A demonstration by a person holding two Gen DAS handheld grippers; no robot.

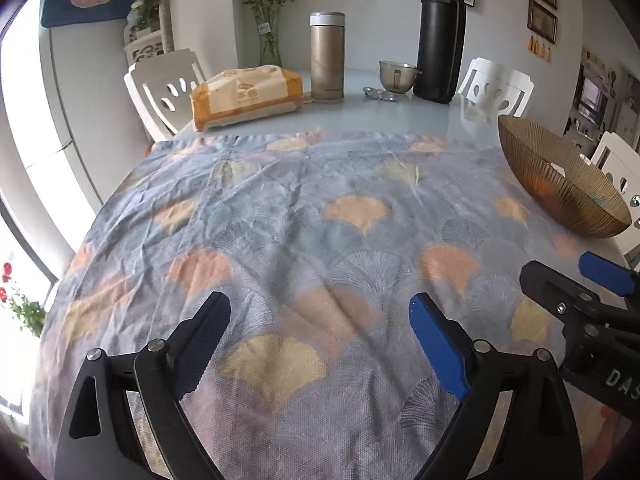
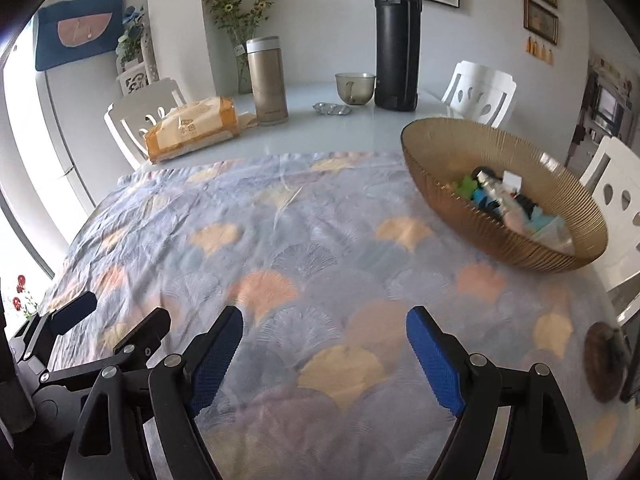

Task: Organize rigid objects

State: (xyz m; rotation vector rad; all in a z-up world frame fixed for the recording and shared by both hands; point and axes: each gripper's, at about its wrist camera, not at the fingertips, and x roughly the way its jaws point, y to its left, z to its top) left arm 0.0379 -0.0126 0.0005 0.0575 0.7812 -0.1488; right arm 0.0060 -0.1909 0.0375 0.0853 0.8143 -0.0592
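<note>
Over the patterned cloth (image 1: pixel 320 208) in the left wrist view the left gripper (image 1: pixel 320 340) hangs released and empty, while the right wrist view shows the right gripper (image 2: pixel 324 352) likewise unclenched, the small objects (image 2: pixel 500 200) already in the ribbed bowl (image 2: pixel 520 248) (apparently finished; withdraw without nudging it).

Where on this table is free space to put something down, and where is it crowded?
The patterned cloth is bare from both open grippers, left gripper and right gripper, up to the tissue pack. The ribbed bowl already holds small items. The far edge is crowded: gold flask, glass cup, black thermos.
</note>
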